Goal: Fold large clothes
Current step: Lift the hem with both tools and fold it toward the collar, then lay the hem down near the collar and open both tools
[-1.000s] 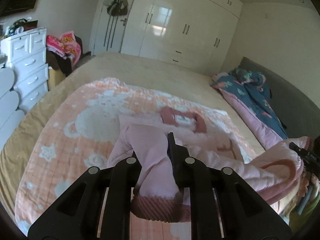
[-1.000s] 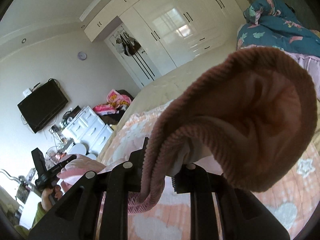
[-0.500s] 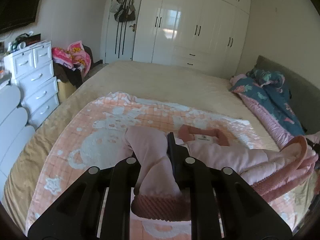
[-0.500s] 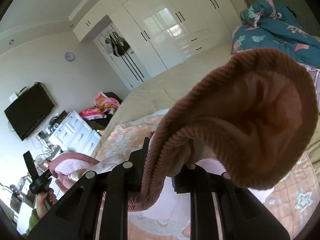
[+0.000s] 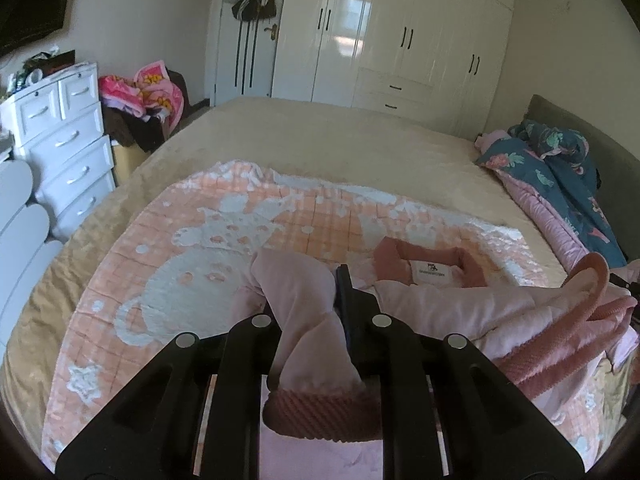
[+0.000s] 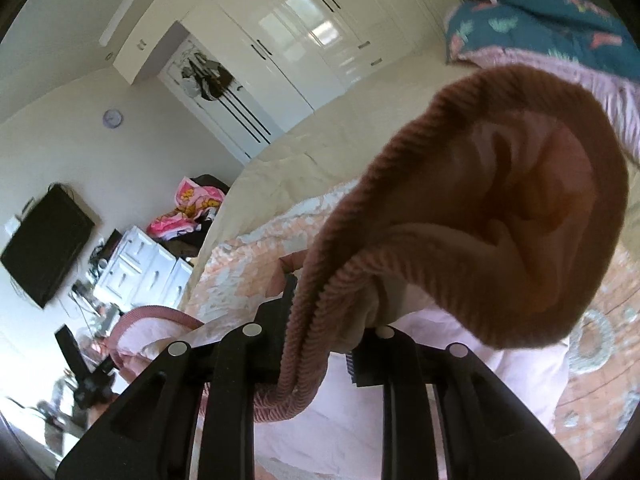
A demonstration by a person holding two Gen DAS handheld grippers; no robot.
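Observation:
A pale pink garment with dark pink ribbed trim lies across the peach blanket, its labelled collar facing up. My left gripper is shut on a fold of the pink cloth, and a ribbed cuff hangs below the jaws. My right gripper holds the ribbed hem, which loops up large in front of the lens; its jaws are opening slightly with the hem still between them. In the right wrist view the left gripper shows at the lower left, with cloth in it.
The blanket covers a beige bed. A teal and pink quilt is heaped by the headboard at the right. White drawers and a pile of clothes stand left of the bed, and a white wardrobe lines the far wall.
Both grippers have travelled forward over the bed and sunk a little, carrying the garment. Its collar now lies farther up the blanket and its body is stretched flatter.

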